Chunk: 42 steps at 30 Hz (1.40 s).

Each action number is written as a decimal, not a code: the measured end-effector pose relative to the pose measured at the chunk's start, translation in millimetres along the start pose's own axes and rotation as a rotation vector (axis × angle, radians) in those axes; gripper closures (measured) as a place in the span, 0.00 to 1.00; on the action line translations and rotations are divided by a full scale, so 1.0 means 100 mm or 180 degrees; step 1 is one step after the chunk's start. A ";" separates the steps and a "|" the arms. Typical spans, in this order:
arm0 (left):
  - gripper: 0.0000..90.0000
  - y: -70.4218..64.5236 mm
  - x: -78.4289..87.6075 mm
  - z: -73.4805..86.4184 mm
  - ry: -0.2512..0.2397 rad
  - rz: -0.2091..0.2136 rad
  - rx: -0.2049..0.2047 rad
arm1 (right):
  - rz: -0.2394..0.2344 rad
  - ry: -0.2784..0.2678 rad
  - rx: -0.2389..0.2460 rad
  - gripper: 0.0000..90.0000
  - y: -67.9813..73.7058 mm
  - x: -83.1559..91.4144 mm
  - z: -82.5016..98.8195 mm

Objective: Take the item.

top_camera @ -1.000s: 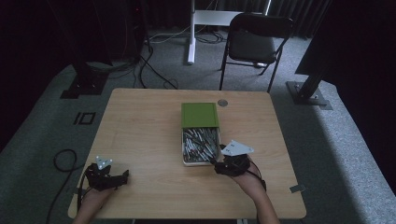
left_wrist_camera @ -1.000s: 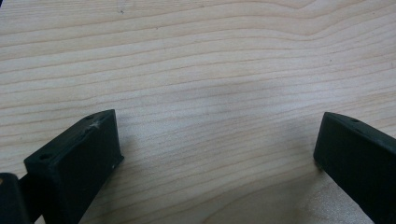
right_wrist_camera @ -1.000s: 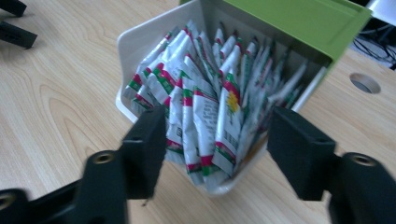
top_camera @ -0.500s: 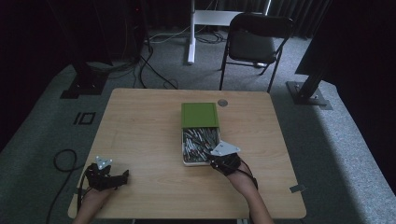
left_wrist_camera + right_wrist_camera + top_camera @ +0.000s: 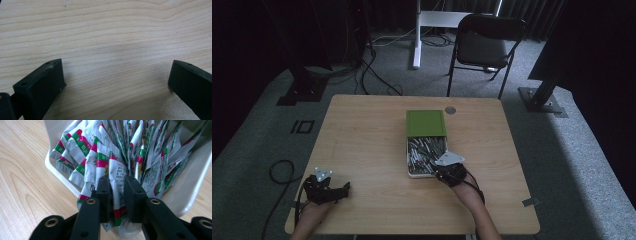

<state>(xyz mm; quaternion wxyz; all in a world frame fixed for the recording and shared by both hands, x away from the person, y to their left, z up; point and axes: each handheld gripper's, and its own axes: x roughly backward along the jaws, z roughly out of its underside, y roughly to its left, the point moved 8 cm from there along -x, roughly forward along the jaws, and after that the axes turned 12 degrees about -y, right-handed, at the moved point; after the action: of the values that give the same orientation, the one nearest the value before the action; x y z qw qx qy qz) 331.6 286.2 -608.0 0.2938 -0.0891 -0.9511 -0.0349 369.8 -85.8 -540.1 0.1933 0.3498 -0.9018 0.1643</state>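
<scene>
Right gripper (image 5: 117, 195) pinches a sachet (image 5: 115, 176) (jaws closed) in the tray (image 5: 192, 195).

Grey carpet (image 5: 562, 150), folding chair (image 5: 482, 47), dark curtains (image 5: 532, 15)

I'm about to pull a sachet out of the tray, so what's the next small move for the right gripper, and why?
Probably lift straight up and slightly back. The right gripper is already shut on one sachet among the packed row in the white tray, so a slow pull should free it without dragging its neighbours.
</scene>
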 end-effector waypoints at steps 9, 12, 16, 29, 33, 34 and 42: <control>0.01 0.00 0.00 0.00 0.0000 0.0000 0.0000 | 0.0106 0.0117 0.0042 0.84 -0.01 -0.08 0.03; 0.01 0.00 0.00 0.00 0.0000 0.0000 0.0000 | 0.0133 0.0164 0.0083 0.87 -0.01 -0.09 0.04; 0.01 0.00 0.00 0.00 0.0000 0.0000 0.0000 | 0.0223 0.0214 0.0157 0.96 -0.03 -0.10 0.03; 0.01 0.00 0.00 0.00 0.0001 -0.0001 0.0000 | 0.0166 0.0058 0.0085 0.98 -0.03 0.03 -0.10; 0.01 0.00 0.00 0.00 -0.0001 0.0000 0.0001 | 0.0138 0.0056 0.0095 0.98 -0.03 0.08 -0.16; 0.01 0.00 0.00 0.00 -0.0001 0.0000 0.0001 | 0.0127 0.0048 0.0103 0.98 -0.03 0.09 -0.18; 0.01 0.00 0.00 0.00 -0.0006 -0.0001 0.0007 | 0.0072 -0.0142 0.0086 0.98 -0.02 0.27 -0.38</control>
<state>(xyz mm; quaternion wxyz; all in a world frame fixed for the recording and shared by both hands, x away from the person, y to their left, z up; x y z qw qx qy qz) 331.8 286.0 -608.1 0.2929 -0.0887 -0.9514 -0.0338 361.6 -85.6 -494.3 0.1666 0.3457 -0.9075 0.1709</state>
